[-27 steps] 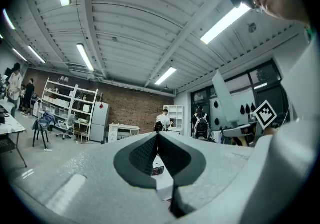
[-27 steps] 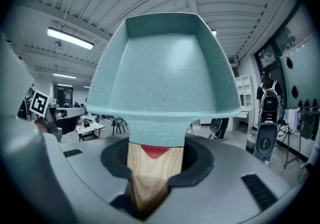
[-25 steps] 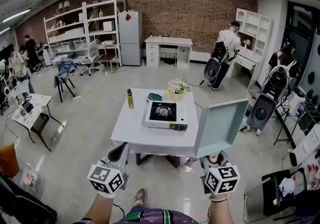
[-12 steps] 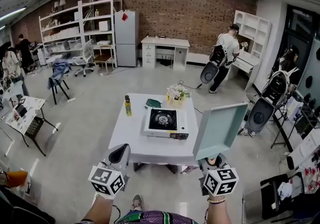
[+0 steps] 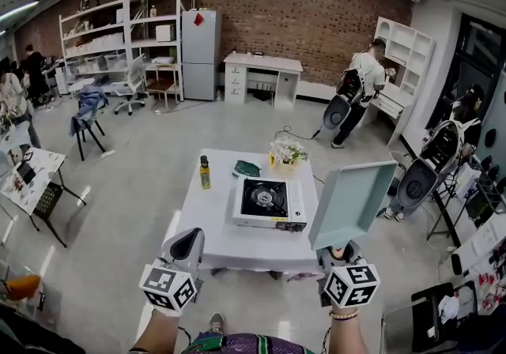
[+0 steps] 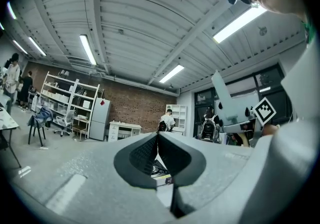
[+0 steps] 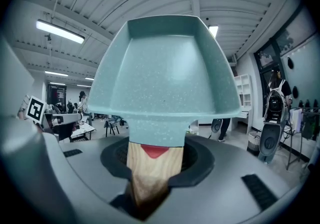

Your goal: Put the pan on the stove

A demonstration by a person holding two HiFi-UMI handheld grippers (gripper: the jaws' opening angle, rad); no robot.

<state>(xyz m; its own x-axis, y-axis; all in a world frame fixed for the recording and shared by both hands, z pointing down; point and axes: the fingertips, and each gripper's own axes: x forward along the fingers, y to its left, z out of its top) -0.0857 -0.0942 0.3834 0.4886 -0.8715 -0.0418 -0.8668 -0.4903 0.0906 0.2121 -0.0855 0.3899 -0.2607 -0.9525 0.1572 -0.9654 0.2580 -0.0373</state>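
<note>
The table (image 5: 198, 222) is seen ahead, and the stove (image 5: 269, 202) is set on it. The pan (image 5: 350, 202) is carried in the air at the right, not yet over the table. It is judged stiff and front-heavy, so the wooden handle (image 7: 151, 165) is best gripped; the right gripper (image 5: 341, 252) is clamped there. The left gripper (image 5: 183, 246) is pressed together, empty.

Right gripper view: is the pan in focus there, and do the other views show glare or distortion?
Right gripper view: the pan is sharp and its speckles show; the picture's corners are black from the wide lens. Left gripper view: the ceiling lamps glare white, and the ceiling curves. Head view: the light is even on the table; the brick wall bows.
</note>
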